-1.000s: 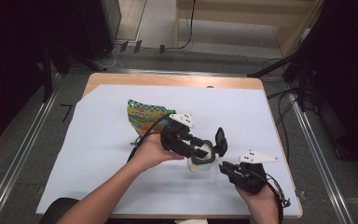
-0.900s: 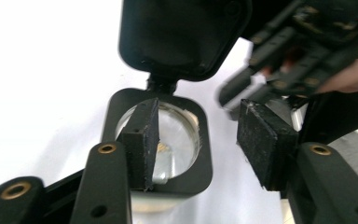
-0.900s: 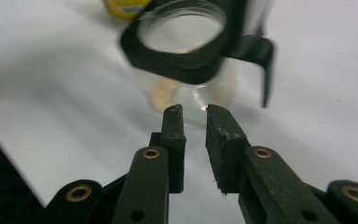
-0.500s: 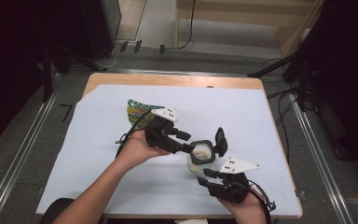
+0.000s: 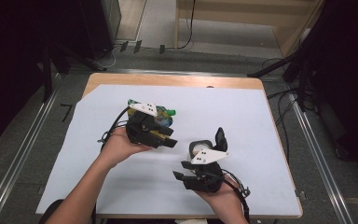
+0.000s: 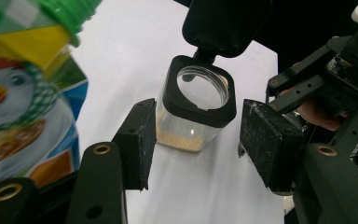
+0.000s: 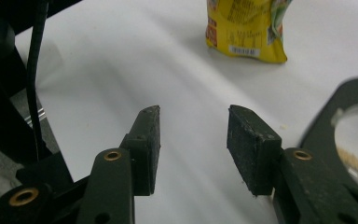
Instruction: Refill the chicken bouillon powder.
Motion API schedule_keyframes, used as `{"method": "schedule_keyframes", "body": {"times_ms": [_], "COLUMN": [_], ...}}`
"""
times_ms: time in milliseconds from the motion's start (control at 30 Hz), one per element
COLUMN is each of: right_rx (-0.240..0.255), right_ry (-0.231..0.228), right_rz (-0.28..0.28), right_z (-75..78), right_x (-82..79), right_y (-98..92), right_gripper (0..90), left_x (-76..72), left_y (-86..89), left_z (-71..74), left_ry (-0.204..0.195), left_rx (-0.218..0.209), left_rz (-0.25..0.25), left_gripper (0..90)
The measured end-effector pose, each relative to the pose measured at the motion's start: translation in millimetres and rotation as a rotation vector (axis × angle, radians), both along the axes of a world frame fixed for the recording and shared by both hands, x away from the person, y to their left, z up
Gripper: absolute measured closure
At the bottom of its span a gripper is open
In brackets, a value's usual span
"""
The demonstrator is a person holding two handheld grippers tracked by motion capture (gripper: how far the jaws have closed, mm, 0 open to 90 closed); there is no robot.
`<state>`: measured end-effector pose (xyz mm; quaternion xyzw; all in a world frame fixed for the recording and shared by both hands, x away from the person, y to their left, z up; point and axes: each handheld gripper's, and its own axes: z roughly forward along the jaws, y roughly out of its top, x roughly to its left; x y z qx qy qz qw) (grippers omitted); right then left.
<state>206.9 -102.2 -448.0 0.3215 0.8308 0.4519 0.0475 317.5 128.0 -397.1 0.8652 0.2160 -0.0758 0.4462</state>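
No word or number reads clearly from my jaws. Ahead of my right jaws, the yellow plastic pouch (image 7: 247,30) carries a white barcode patch and blurred small print; left of my left jaws it shows a cartoon chicken.

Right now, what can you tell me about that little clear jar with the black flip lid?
The jar is small, squarish and of clear plastic, with a black collar round its mouth and a hinged black lid flipped open and standing up behind it. A thin layer of pale, sandy granules covers its bottom. It stands upright on the white table cover. The left gripper frames it with open jaws, apparently not touching.
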Motion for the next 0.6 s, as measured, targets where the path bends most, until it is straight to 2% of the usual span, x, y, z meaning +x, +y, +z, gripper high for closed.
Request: {"method": "schedule_keyframes", "body": {"times_ms": [133, 200, 400, 600], "right_rx": [0.003, -0.006, -0.020, -0.021], "right_ry": [-0.012, -0.010, -0.004, -0.008], "right_rz": [0.011, 0.023, 0.031, 0.041], "right_z": [3.0, 1.6, -5.0, -10.6], "right_x": [7.6, 13.7, 20.6, 23.7], "right_y": [9.3, 17.3, 30.5, 37.1], "right_gripper": [55.7, 56.0, 54.4, 52.9], "left_x": [1.9, 2.6, 3.5, 1.7], "left_y": [6.7, 9.8, 21.1, 37.8], "left_z": [0.5, 1.3, 2.1, 3.2], "left_ry": [0.011, 0.007, 0.004, -0.024], "left_rx": [-0.002, 0.005, 0.014, 0.016], "left_rz": [0.009, 0.001, 0.026, 0.065], "left_gripper": [45.9, 45.7, 45.3, 45.7]}}
